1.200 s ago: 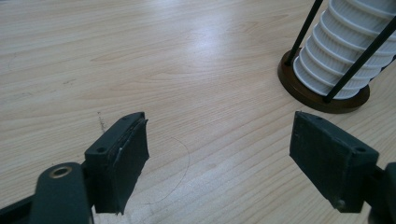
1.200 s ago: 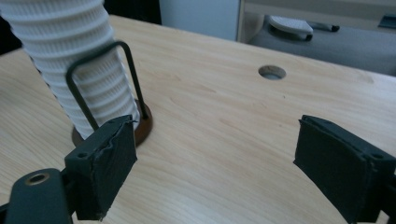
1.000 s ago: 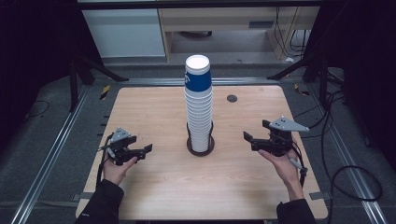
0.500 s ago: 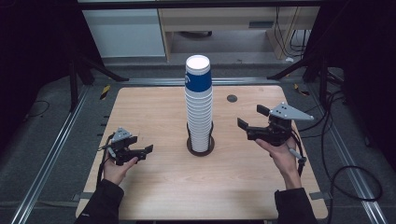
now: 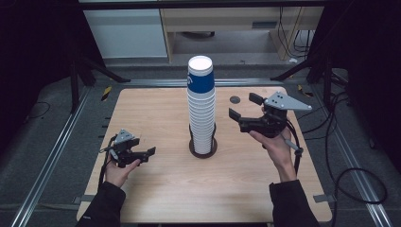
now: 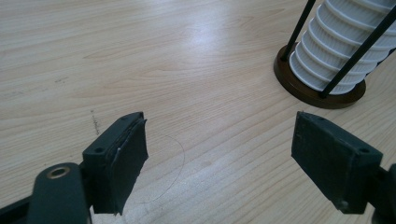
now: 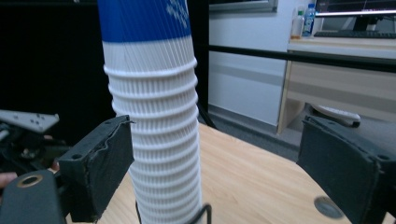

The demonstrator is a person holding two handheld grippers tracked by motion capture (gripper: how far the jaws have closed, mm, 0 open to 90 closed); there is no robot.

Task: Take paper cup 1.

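A tall stack of white ribbed paper cups [image 5: 201, 116], topped by a blue cup [image 5: 200, 75], stands in a dark round holder [image 5: 203, 150] with thin black rods at the table's middle. My right gripper [image 5: 244, 107] is held above the table just right of the stack, about halfway up it, open and pointing at it. In the right gripper view the stack [image 7: 156, 140] rises just in front of the left jaw, and the right gripper [image 7: 217, 144] holds nothing. My left gripper [image 5: 144, 147] rests low at the front left, open and empty. In the left gripper view its jaws [image 6: 219, 133] frame bare wood, with the holder [image 6: 322, 93] far right.
The wooden table [image 5: 165, 189] has a small dark disc [image 5: 235, 100] behind the right gripper, seen as a grey spot [image 7: 327, 207] in the right gripper view. Metal rails run along both table sides. A white cabinet [image 5: 127, 33] and a wooden desk stand beyond the far edge.
The right gripper has lifted off the table and moved left and forward toward the cup stack. The left gripper and the stack have stayed put.
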